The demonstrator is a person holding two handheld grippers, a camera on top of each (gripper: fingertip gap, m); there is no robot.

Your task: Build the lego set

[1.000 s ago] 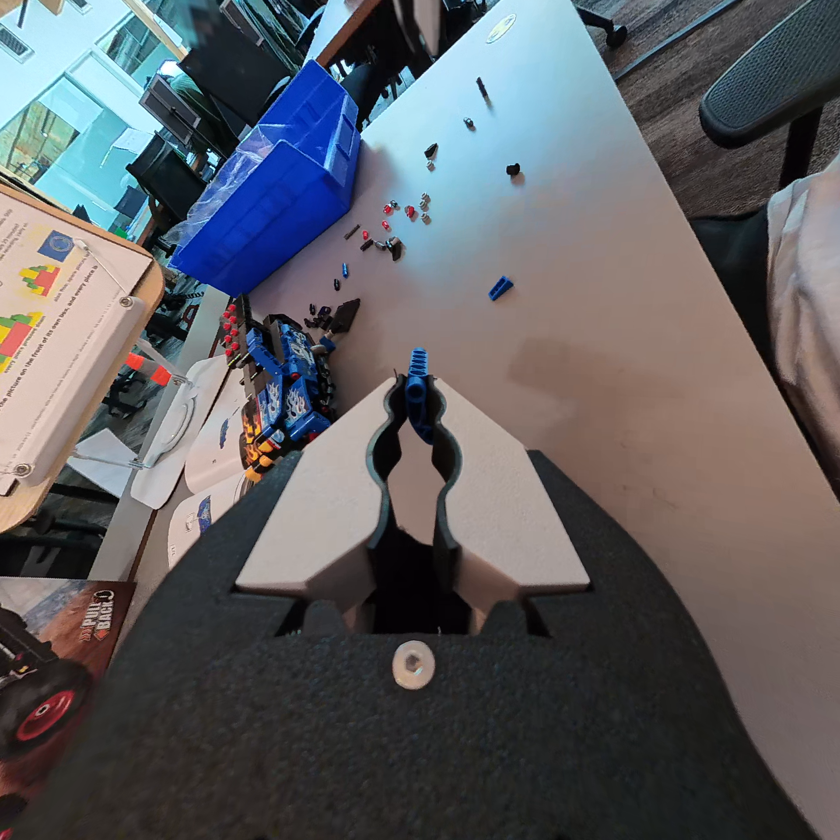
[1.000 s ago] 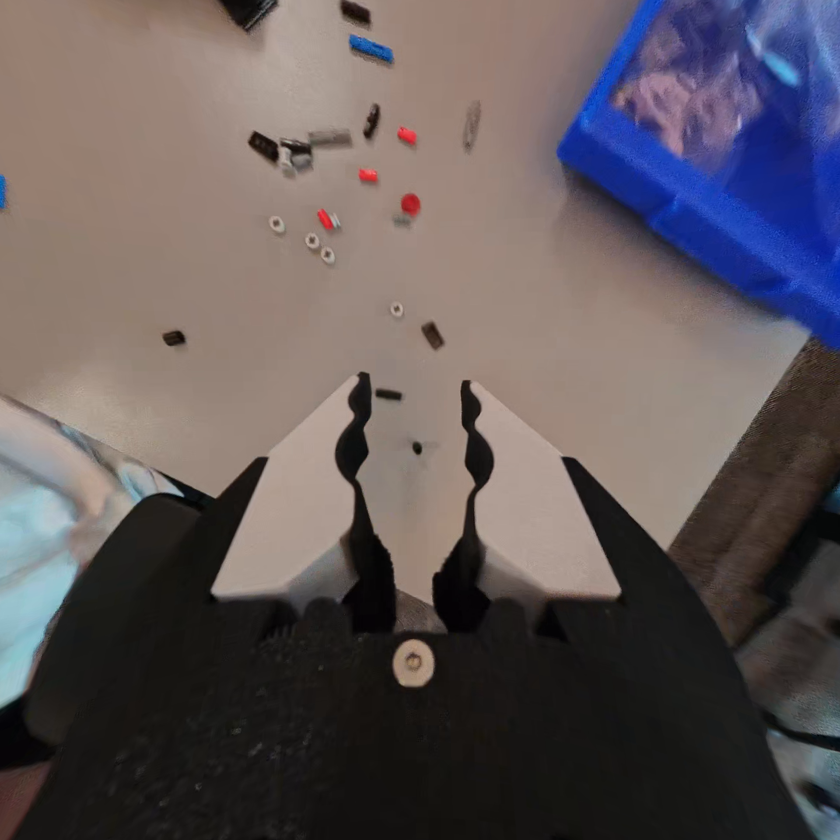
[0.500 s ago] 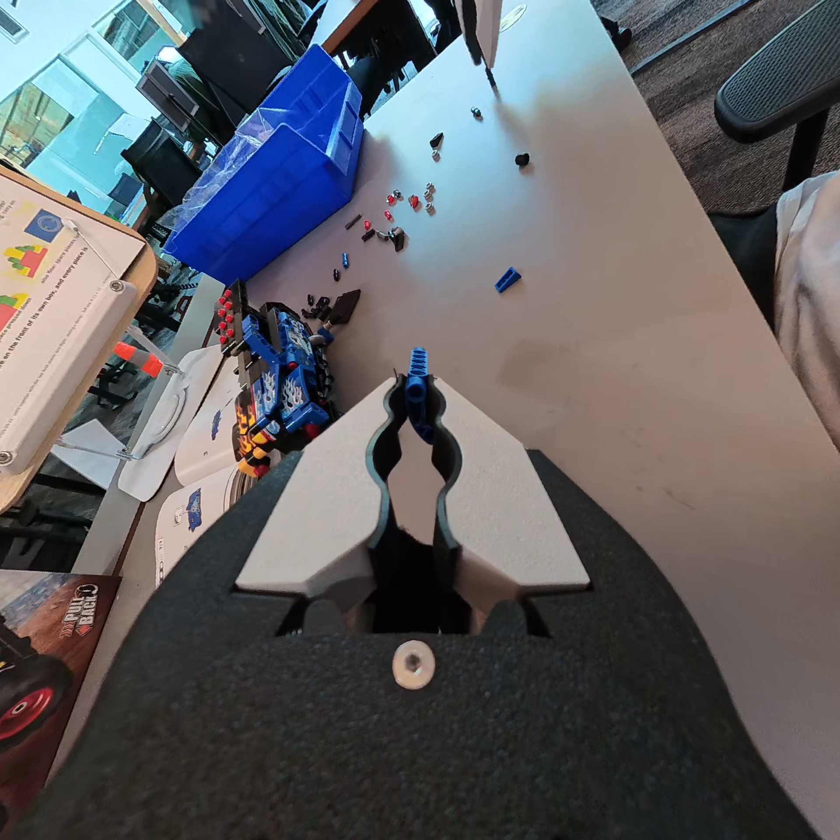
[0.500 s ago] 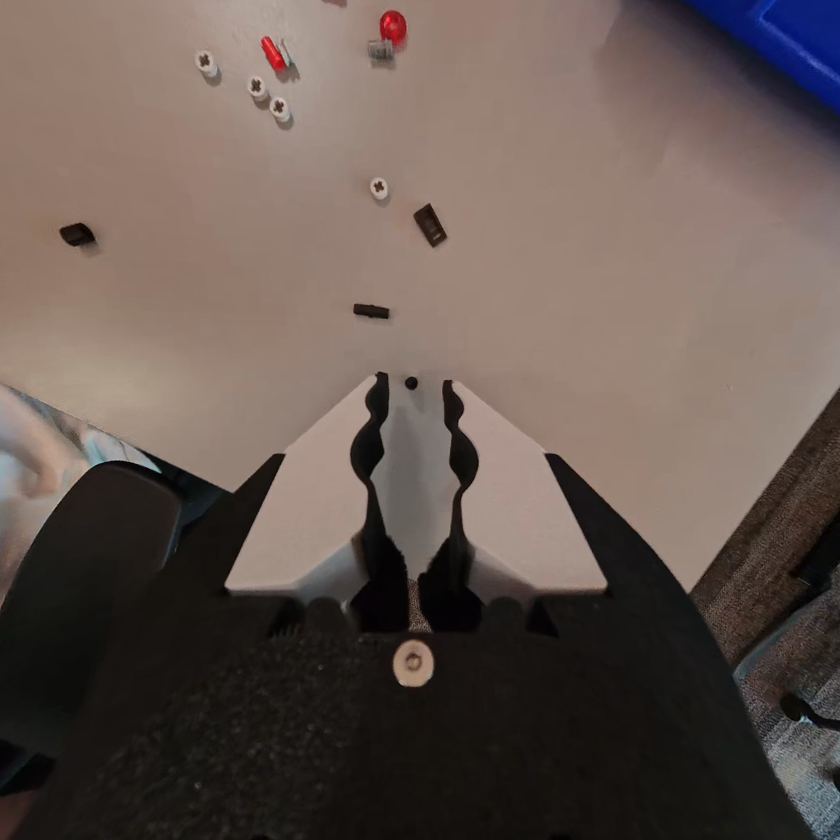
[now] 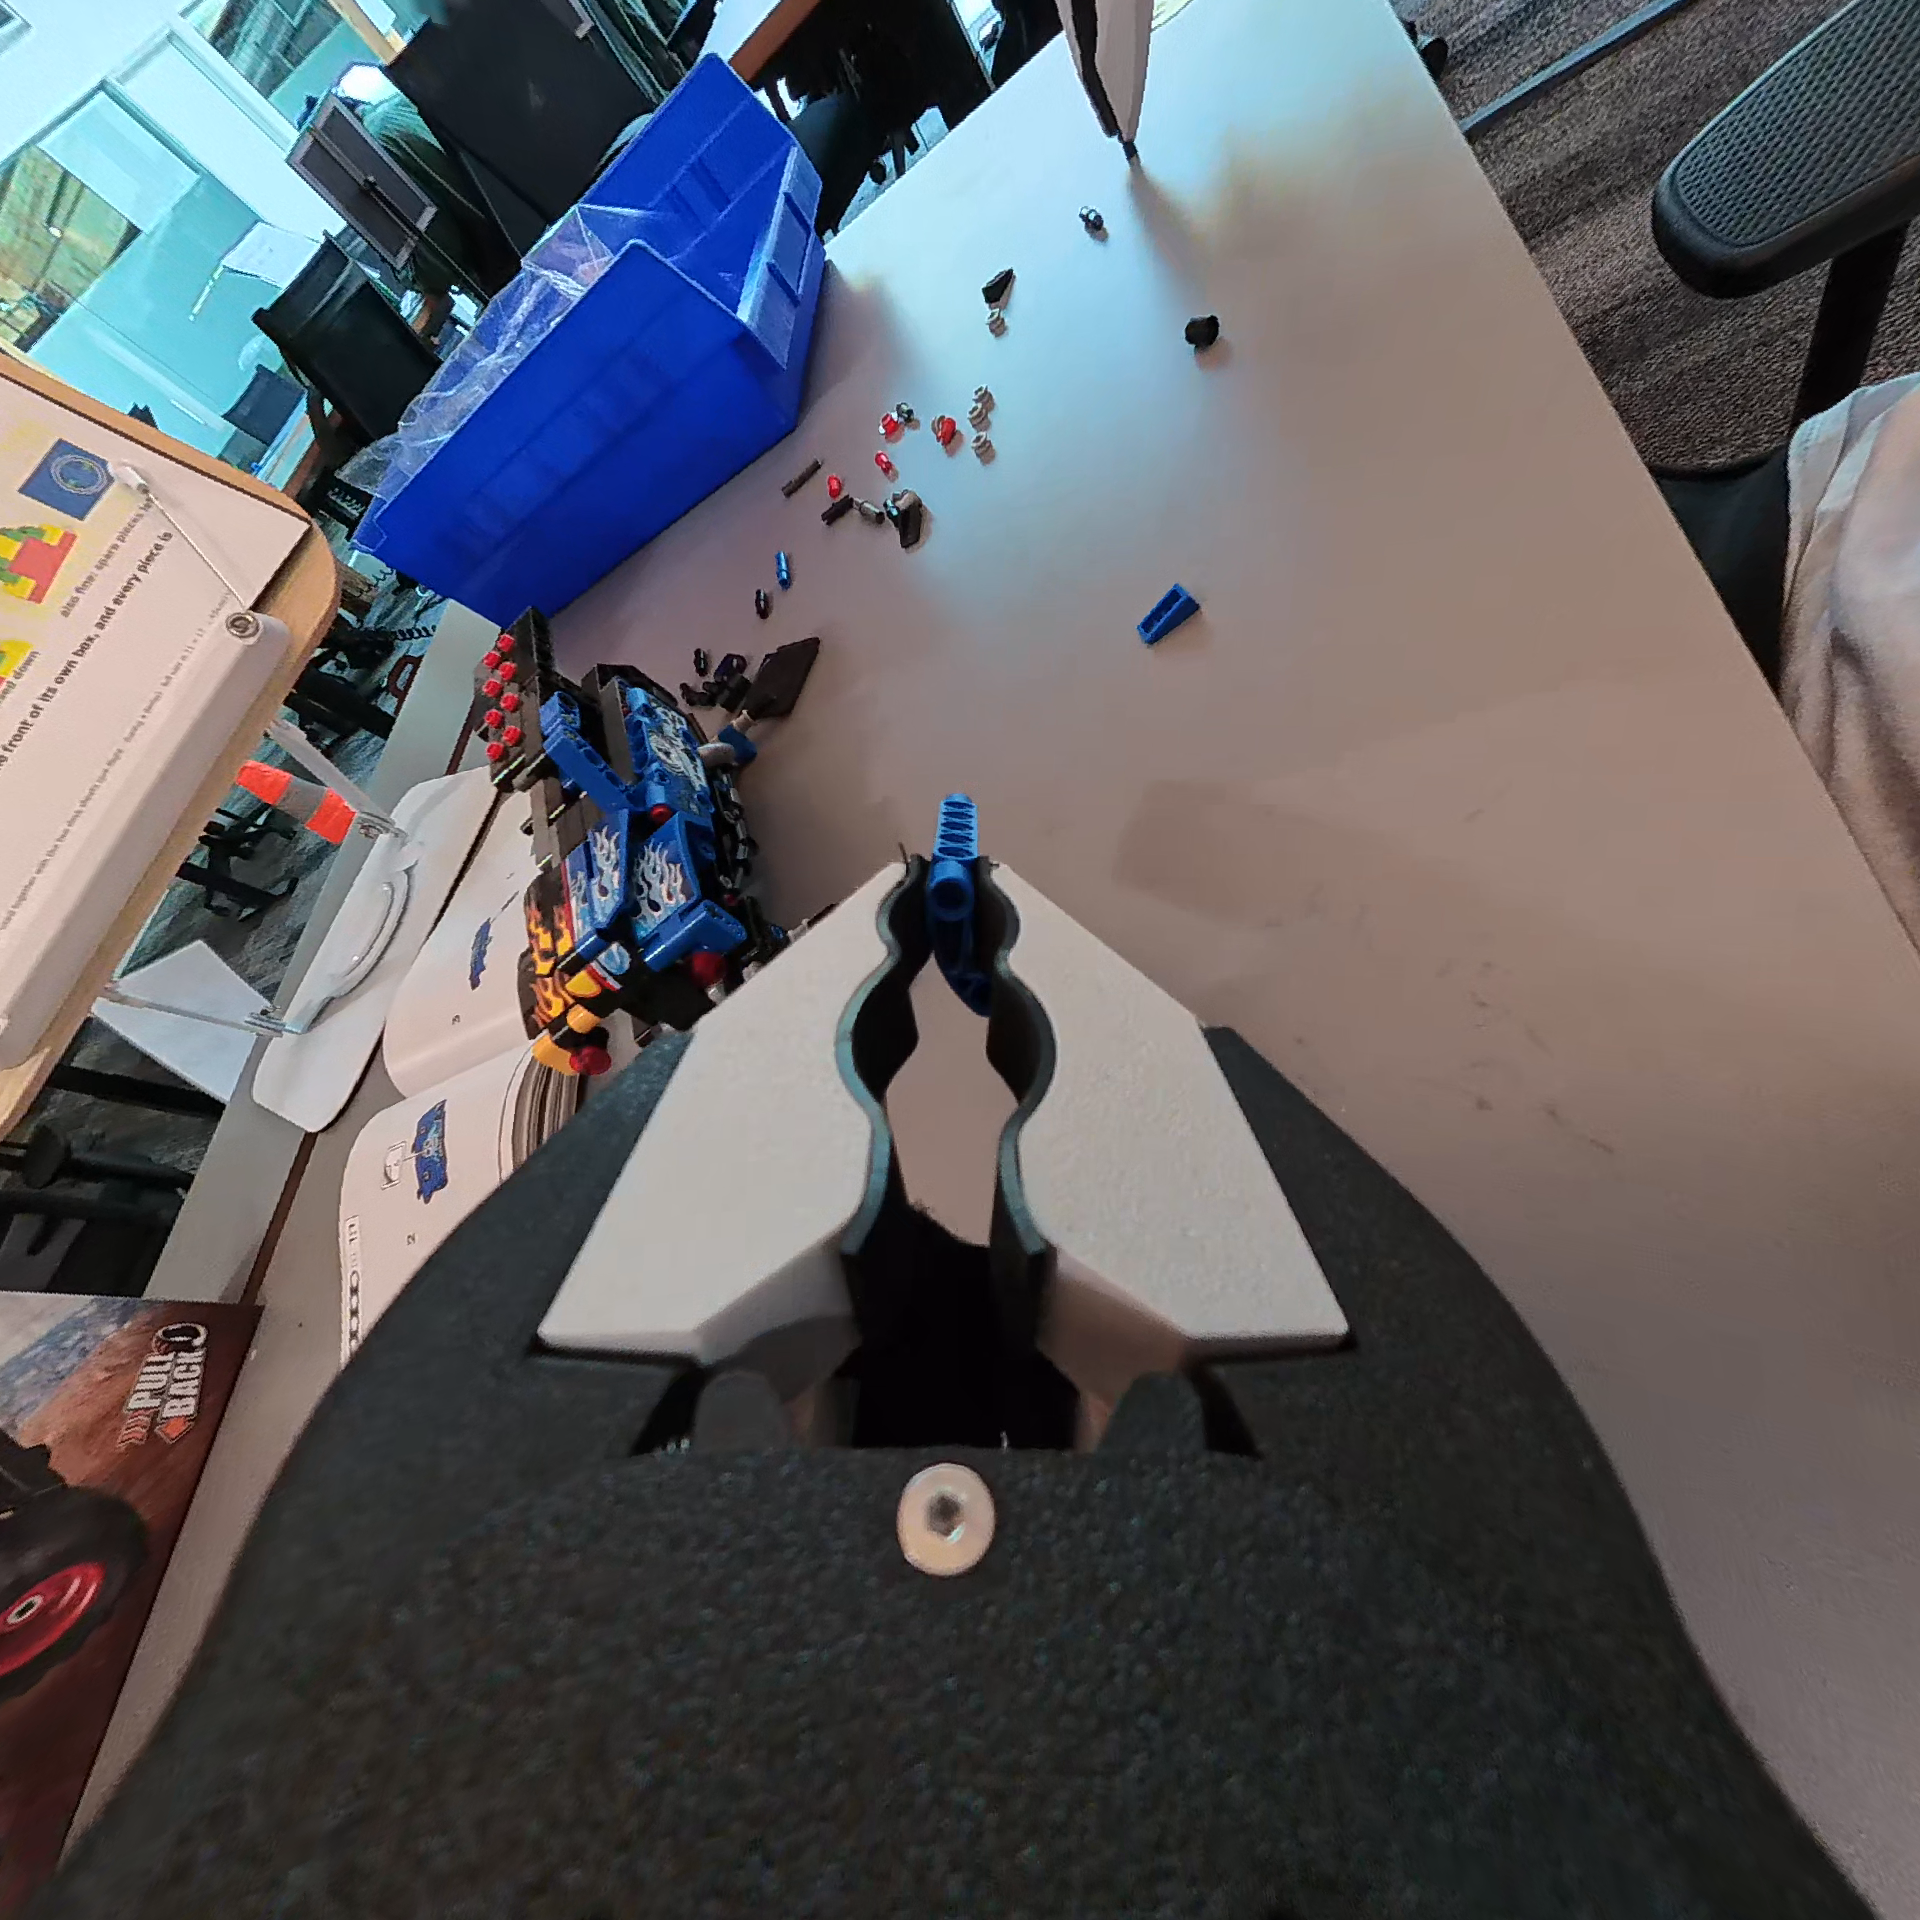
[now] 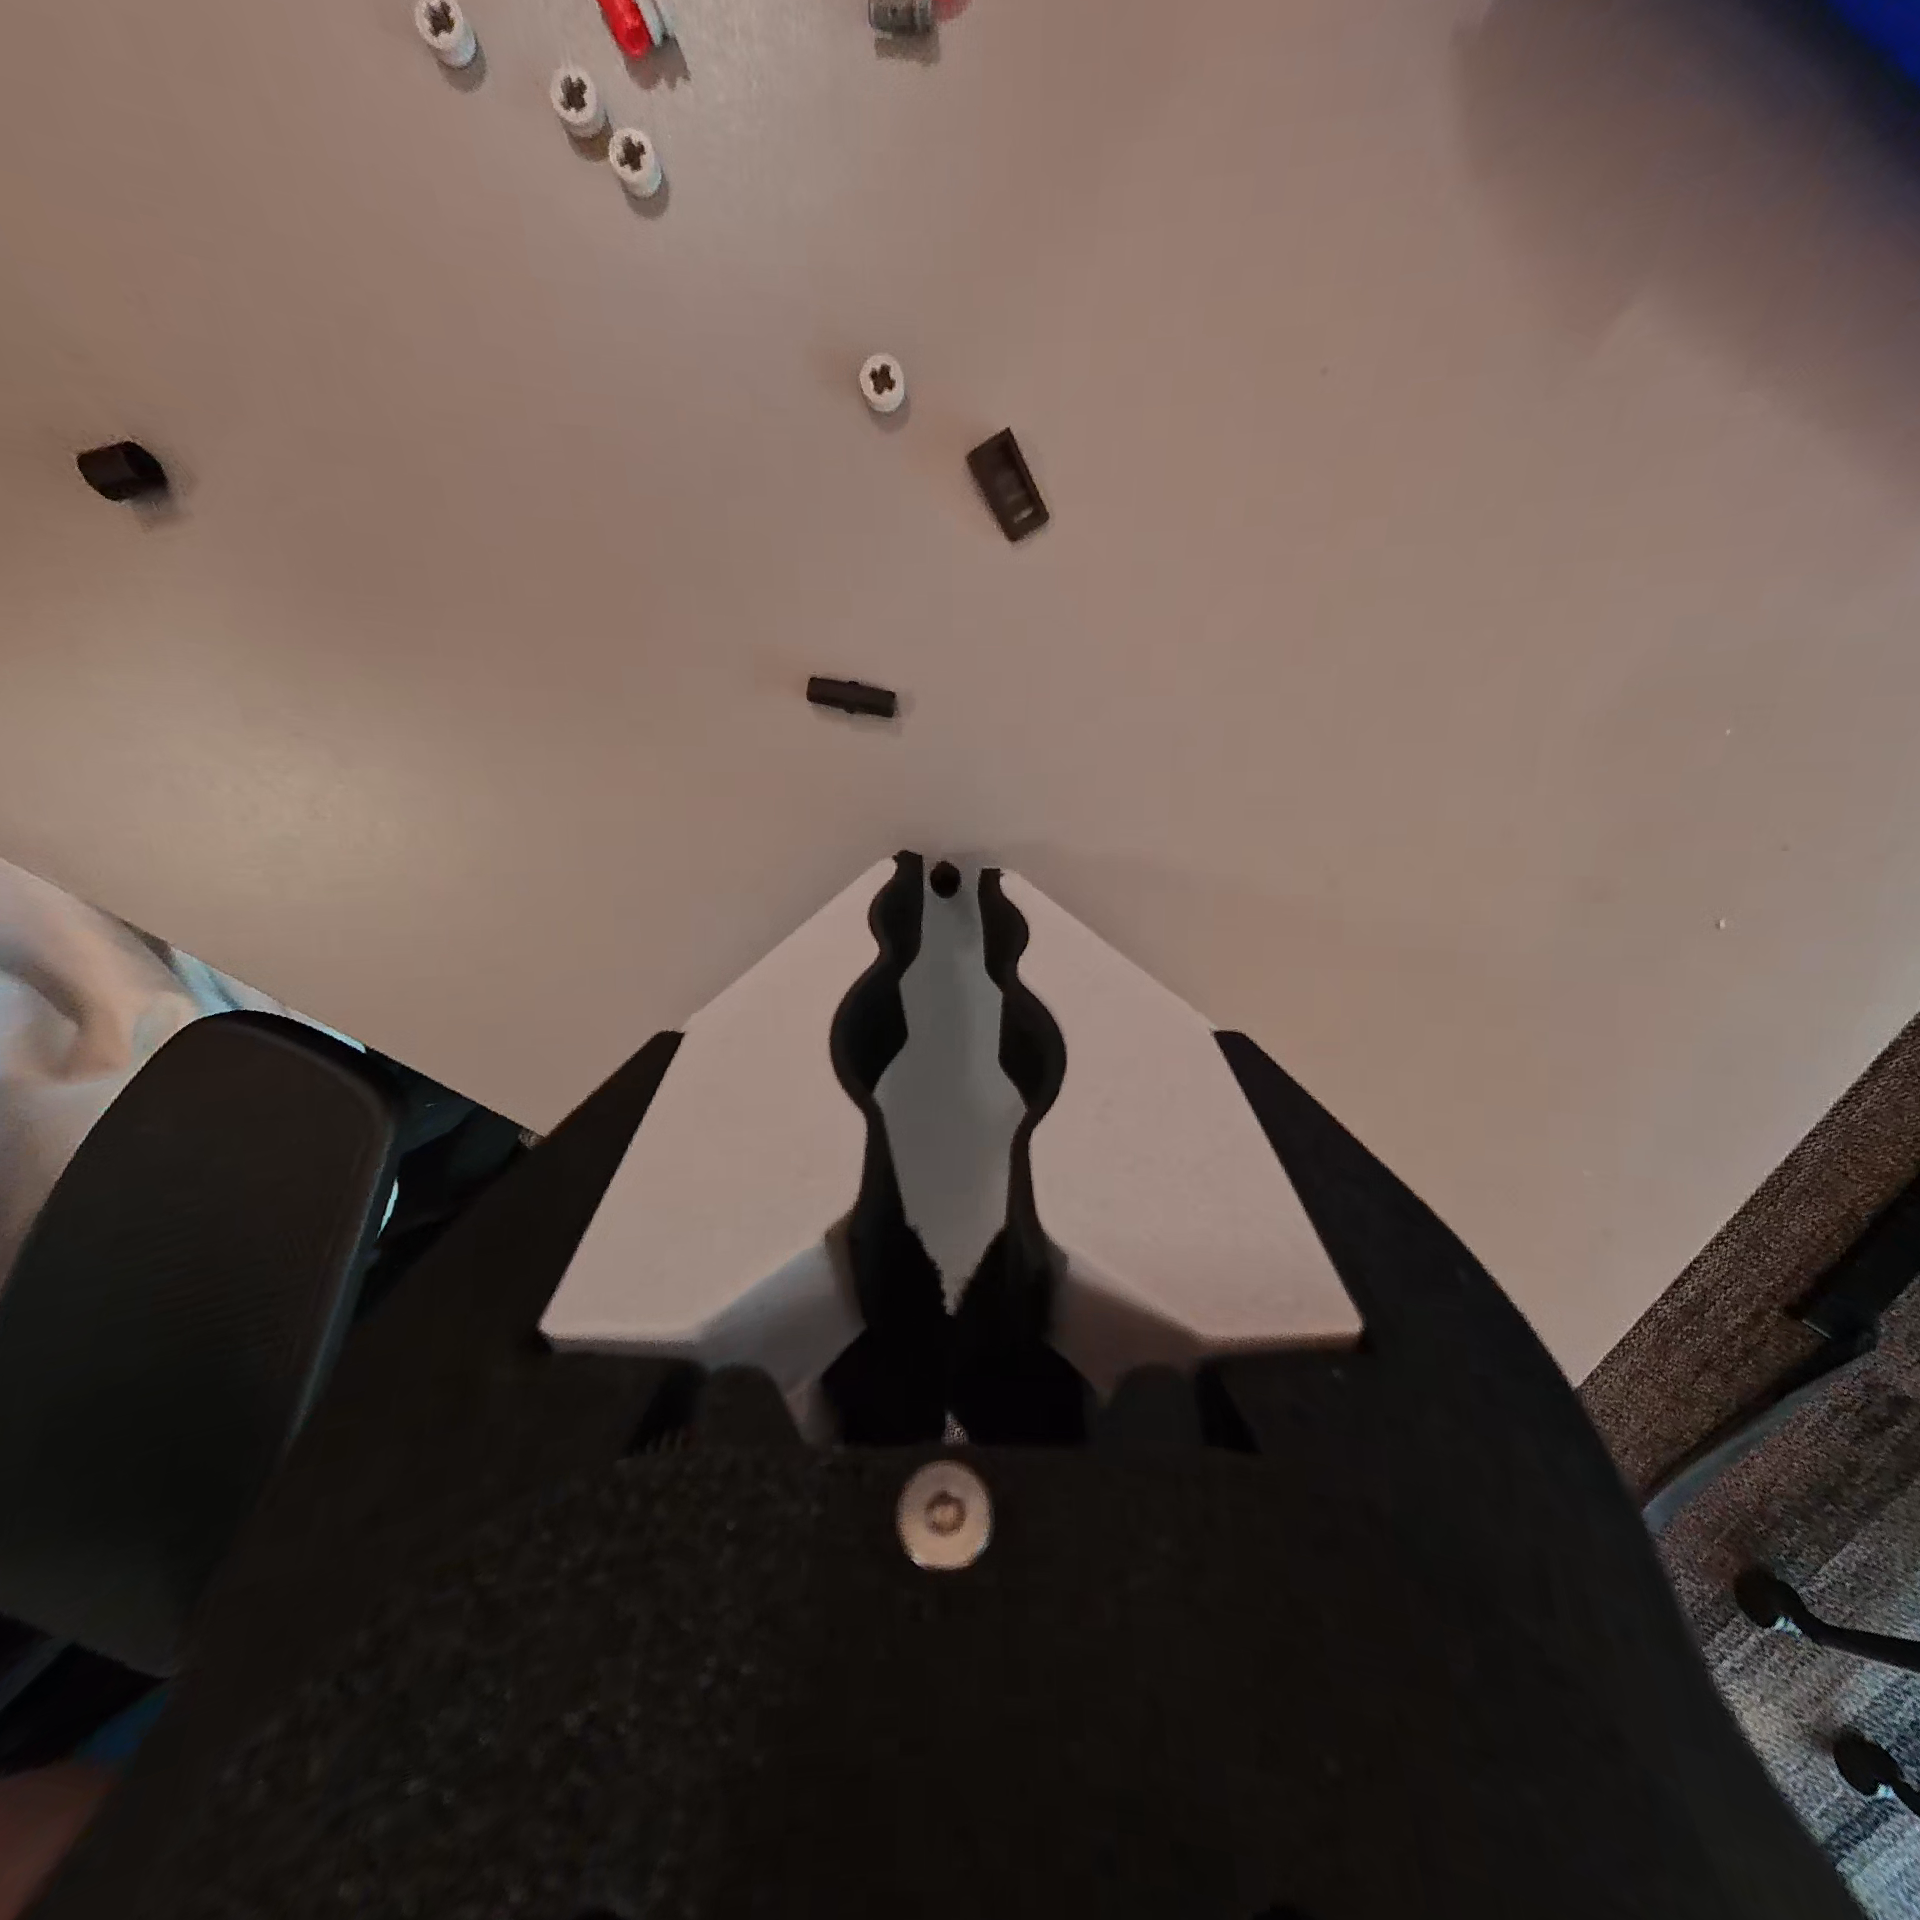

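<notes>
Black pin: a tiny black pin is standing end-on on the table, showing only its round end, so its long axis is pointing up toward the camera rather than lying flat.
Key relation: the pin is sitting right at the tips of the right gripper, between the two fingers, a little closer to the left-hand one; whether either finger is touching it I cannot tell.
Right gripper state: the jaws are standing narrowly apart, only a little wider than the pin, with nothing clamped yet.
Nearer tool: the right gripper is the one at the pin; the left gripper is hovering well away, near the model.
Left gripper state: its jaws are pinching a blue beam, which is poking out forward past the tips.
Model: the partly built blue truck is resting on the open instruction booklet, left of the held beam.
Other parts: a black connector is lying crosswise just beyond the pin, with a white bush and a black tile farther on.
Likely next move: closing on the pin looks imminent; an upright pin may tip or skid if the pads are meeting it unevenly.
</notes>
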